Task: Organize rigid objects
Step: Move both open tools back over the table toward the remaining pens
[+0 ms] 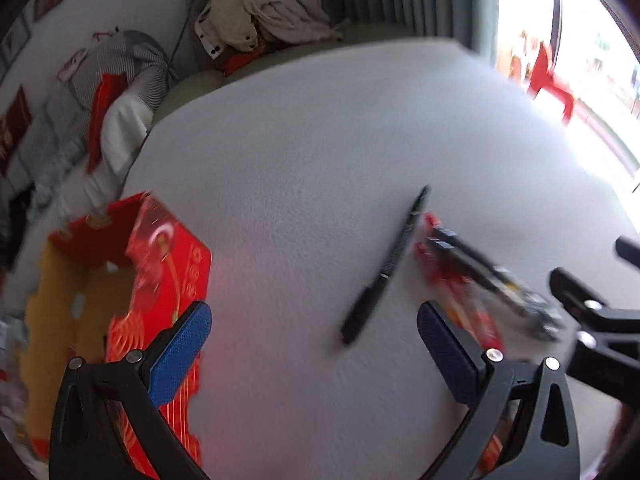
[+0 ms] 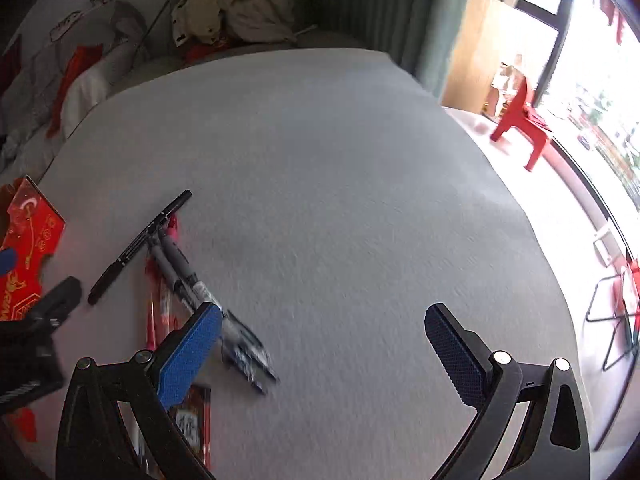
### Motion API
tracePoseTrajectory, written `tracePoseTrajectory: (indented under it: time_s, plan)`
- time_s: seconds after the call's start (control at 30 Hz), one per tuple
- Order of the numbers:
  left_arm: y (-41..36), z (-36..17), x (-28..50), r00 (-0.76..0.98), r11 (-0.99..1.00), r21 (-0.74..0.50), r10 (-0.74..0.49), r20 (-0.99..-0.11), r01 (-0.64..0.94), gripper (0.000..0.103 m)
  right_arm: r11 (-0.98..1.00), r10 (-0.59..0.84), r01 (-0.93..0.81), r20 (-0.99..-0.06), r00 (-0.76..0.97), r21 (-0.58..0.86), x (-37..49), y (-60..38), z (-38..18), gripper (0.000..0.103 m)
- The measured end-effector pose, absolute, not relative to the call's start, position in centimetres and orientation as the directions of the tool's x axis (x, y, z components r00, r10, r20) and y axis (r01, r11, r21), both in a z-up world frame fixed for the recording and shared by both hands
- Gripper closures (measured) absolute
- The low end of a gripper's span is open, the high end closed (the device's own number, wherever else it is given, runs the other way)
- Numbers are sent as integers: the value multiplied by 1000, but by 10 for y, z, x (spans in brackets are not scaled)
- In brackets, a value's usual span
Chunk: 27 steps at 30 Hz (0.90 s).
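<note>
A thin black pen (image 1: 386,268) lies diagonally on the white table (image 1: 320,140), just ahead of my open left gripper (image 1: 314,340). Beside it to the right lie red pens (image 1: 452,280) and grey-black markers (image 1: 500,280), blurred. An open red cardboard box (image 1: 120,280) stands at the left, touching or close behind my left finger. In the right wrist view the black pen (image 2: 138,246), the markers (image 2: 212,308) and the red pens (image 2: 160,304) lie left of my open right gripper (image 2: 324,344), which holds nothing. The box (image 2: 28,240) shows at the far left.
Behind the table (image 2: 320,160) is a sofa with piled clothes (image 1: 260,12) and striped bedding (image 1: 120,68). A red plastic chair (image 2: 524,120) stands by the bright window at right. A folding metal frame (image 2: 612,316) sits beyond the table's right edge. A red packet (image 2: 196,420) lies under my right gripper's left finger.
</note>
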State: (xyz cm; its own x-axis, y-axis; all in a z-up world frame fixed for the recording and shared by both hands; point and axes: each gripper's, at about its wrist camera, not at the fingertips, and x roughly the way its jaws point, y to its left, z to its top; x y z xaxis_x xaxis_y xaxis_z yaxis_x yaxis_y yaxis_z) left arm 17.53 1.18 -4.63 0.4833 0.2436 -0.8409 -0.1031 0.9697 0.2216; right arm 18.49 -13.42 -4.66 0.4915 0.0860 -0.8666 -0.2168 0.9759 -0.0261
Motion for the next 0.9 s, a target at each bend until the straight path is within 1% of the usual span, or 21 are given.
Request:
tracePoseTrajectory:
  time_s: [0.07, 0.1, 0.17, 0.2, 0.27, 0.33, 0.37, 0.43, 0.47, 0.53, 0.57, 0.63, 0.7, 0.8, 0.9]
  plan:
    - [11, -62, 187, 455, 957, 270, 287, -843, -104, 0, 953, 120, -302, -881, 458, -28, 192, -119, -54, 1]
    - [13, -69, 192, 437, 955, 278, 296, -849, -107, 0, 938, 105, -342, -886, 452, -63, 195, -110, -59, 1]
    - [17, -83, 201, 390, 950, 287, 313, -866, -124, 0, 928, 104, -363, -880, 464, -81, 202, -105, -62, 1]
    - [20, -83, 203, 405, 953, 265, 302, -863, -146, 0, 934, 82, -344, -878, 472, -98, 207, -106, -61, 1]
    - [25, -86, 205, 389, 954, 244, 293, -873, -171, 0, 953, -20, -255, -869, 495, -166, 217, -119, -60, 1]
    - [27, -87, 206, 387, 957, 220, 278, -879, -188, 0, 966, -39, -210, -888, 459, -150, 225, -134, -65, 1]
    - [27, -88, 203, 391, 966, 187, 245, -887, -181, 0, 974, -24, -194, -899, 437, -120, 225, -143, -68, 1]
    - [24, -92, 197, 379, 989, 61, 108, -919, -134, 0, 983, 25, -174, -903, 429, -55, 218, -161, -68, 1]
    - [20, -94, 193, 380, 992, 38, 80, -922, -116, 0, 985, 54, -169, -900, 433, -22, 214, -169, -68, 1]
    - [11, -90, 190, 430, 981, 159, 192, -882, -112, 0, 986, 76, -168, -893, 444, 1, 209, -176, -65, 1]
    - [9, -89, 192, 441, 974, 196, 225, -869, -109, 0, 985, 84, -171, -889, 450, 7, 205, -179, -64, 1]
    - [9, -91, 200, 437, 970, 223, 244, -866, -101, 0, 982, 102, -190, -878, 468, 13, 200, -179, -56, 1]
    - [15, -94, 209, 419, 975, 189, 220, -881, -115, 0, 974, 103, -228, -883, 458, -4, 207, -165, -55, 1]
    - [22, -96, 211, 387, 982, 136, 177, -905, -132, 0, 954, 84, -295, -899, 429, -52, 211, -146, -68, 1]
    - [18, -105, 200, 365, 995, -21, 17, -931, -101, 0, 936, 87, -346, -912, 400, -62, 200, -135, -74, 1]
